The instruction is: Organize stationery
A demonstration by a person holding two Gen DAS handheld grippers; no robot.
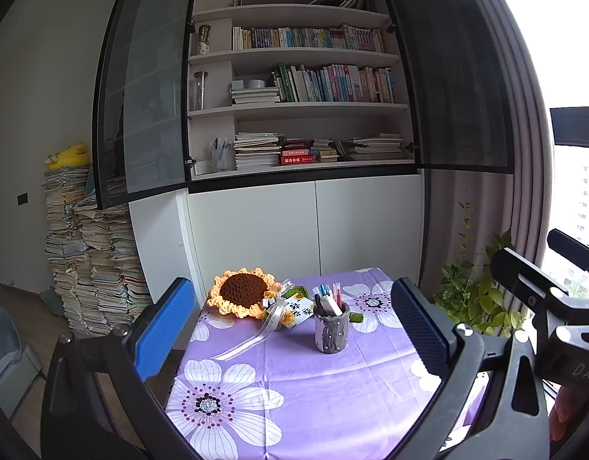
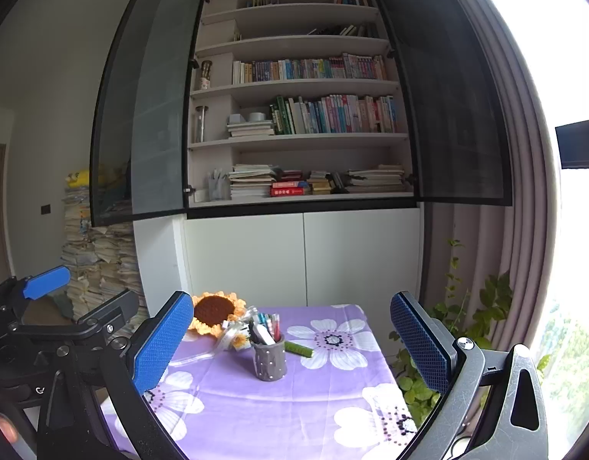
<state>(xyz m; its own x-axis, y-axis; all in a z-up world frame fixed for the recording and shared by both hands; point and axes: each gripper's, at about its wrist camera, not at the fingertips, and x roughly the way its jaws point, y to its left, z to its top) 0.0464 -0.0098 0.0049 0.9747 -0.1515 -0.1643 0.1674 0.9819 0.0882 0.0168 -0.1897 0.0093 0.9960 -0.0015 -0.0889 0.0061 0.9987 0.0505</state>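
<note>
Purple flowered tablecloth (image 1: 333, 391) carries a grey studded pen cup (image 1: 331, 330) at twelve o'clock from the left gripper (image 1: 294, 326) and right gripper (image 2: 290, 341), both wide open, empty.

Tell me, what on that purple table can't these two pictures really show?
- Pen holder contents: too small to count or name, both views.
- Green item: mostly hidden behind the holder in the left wrist view; too small to identify in the right.
- Card text: too small.
- Table's near edge: cut off by the grippers.
</note>
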